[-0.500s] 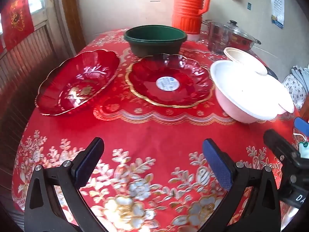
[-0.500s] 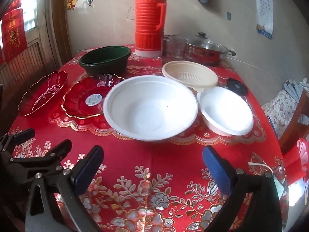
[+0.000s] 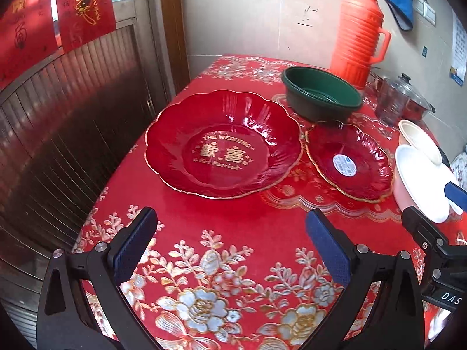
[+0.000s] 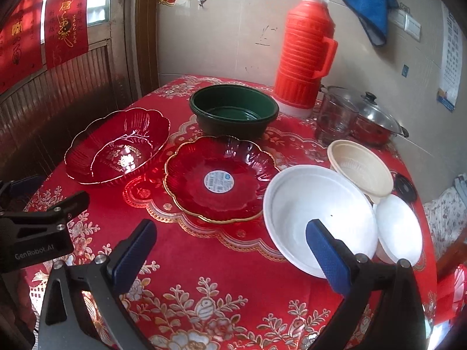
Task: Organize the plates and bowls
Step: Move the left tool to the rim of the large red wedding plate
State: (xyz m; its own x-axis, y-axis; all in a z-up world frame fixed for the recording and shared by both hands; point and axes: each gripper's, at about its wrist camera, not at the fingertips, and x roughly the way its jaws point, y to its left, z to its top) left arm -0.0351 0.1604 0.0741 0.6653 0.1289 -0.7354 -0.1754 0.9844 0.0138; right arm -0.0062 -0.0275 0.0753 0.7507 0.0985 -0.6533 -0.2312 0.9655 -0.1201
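A large red glass plate with gold lettering (image 3: pixel 223 145) (image 4: pixel 116 145) lies on the left of the table. To its right sits a smaller red plate with a round sticker (image 3: pixel 348 160) (image 4: pixel 219 179). Behind them stands a dark green bowl (image 3: pixel 322 94) (image 4: pixel 233 109). A big white bowl (image 4: pixel 318 215) (image 3: pixel 420 183), a smaller white bowl (image 4: pixel 398 229) and a cream bowl (image 4: pixel 360 167) (image 3: pixel 418 141) crowd the right side. My left gripper (image 3: pixel 230 245) is open over bare cloth in front of the large plate. My right gripper (image 4: pixel 230 245) is open, its right finger over the big white bowl's near rim.
An orange thermos (image 4: pixel 305 52) (image 3: pixel 357 32), a glass jug (image 4: pixel 334 119) and a lidded steel pot (image 4: pixel 373 122) stand at the back by the wall. The red floral tablecloth (image 3: pixel 233 291) ends at the left beside a dark slatted panel (image 3: pixel 67 122). A blue cloth (image 4: pixel 369 3) hangs on the wall.
The left gripper's view has swung left, so the large red plate now sits ahead of it. The right gripper's view has also shifted left, with the white bowl now toward its right finger.
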